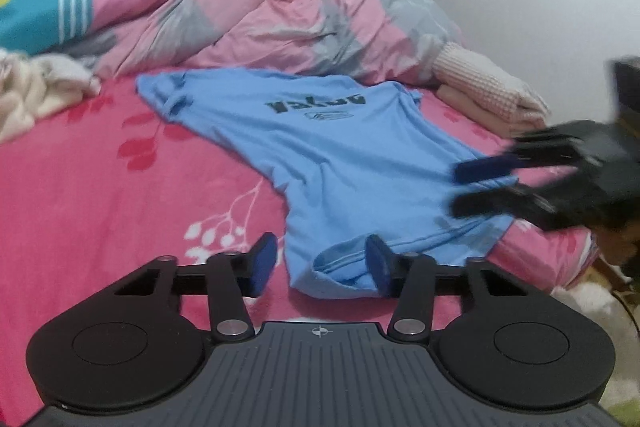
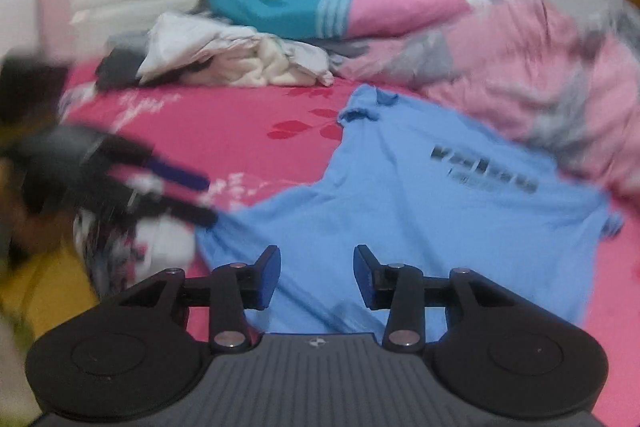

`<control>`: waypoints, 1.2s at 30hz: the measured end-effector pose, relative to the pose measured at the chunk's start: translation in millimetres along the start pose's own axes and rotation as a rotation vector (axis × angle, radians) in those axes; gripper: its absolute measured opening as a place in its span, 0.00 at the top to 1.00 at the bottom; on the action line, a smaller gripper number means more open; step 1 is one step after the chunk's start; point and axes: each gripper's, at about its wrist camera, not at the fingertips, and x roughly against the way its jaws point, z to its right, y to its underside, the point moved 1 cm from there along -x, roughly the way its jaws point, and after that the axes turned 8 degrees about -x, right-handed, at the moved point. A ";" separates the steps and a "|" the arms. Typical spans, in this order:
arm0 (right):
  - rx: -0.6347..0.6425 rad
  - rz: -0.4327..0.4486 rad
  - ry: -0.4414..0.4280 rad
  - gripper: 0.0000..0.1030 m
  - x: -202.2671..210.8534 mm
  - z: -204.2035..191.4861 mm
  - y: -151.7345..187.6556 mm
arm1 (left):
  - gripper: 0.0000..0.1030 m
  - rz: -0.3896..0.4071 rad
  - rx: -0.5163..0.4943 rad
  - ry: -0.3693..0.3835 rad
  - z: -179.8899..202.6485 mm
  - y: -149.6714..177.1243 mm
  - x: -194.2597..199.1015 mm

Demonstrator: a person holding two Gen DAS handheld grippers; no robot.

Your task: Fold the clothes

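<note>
A light blue T-shirt (image 1: 340, 155) with dark print lies spread flat on the red floral bedsheet (image 1: 120, 187). My left gripper (image 1: 320, 265) is open just above the sheet. The shirt's near corner lies between its blue pads, close to the right one. My right gripper (image 1: 460, 189) comes in blurred from the right, open over the shirt's right edge. In the right wrist view the right gripper (image 2: 316, 277) stands open over the near edge of the shirt (image 2: 420, 207). The left gripper (image 2: 208, 199) shows blurred and open at the shirt's left corner.
A crumpled pink and grey quilt (image 1: 300, 15) lies behind the shirt. A teal and pink pillow (image 1: 44, 7) and a cream pile of clothes (image 1: 36, 91) sit at the back left, folded pink fabric (image 1: 488, 91) at the right. The bed's edge (image 1: 552, 255) drops off at the right.
</note>
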 end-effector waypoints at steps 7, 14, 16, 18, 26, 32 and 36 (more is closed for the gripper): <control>-0.336 -0.079 -0.126 0.63 -35.9 40.1 16.9 | 0.91 -0.015 -0.079 0.032 9.7 12.8 1.1; -0.250 -0.114 -0.213 0.63 3.5 23.4 39.6 | 0.92 -0.060 -0.104 0.055 0.5 26.1 14.1; -0.243 -0.106 -0.209 0.63 14.7 21.1 40.1 | 0.92 -0.074 -0.089 0.070 -4.5 28.2 18.1; -0.242 -0.091 -0.206 0.63 25.2 19.6 39.8 | 0.92 -0.082 -0.068 0.087 -9.2 29.3 23.0; -0.200 0.003 -0.126 0.62 -10.8 -0.3 27.5 | 0.90 -0.092 0.094 0.101 -27.4 27.0 25.0; -0.071 -0.040 -0.084 0.61 -16.1 -30.4 47.4 | 0.80 -0.109 0.236 0.087 -49.1 28.2 28.1; 0.055 -0.004 -0.070 0.61 -18.7 -57.7 43.9 | 0.76 -0.100 0.310 0.085 -63.0 25.1 26.4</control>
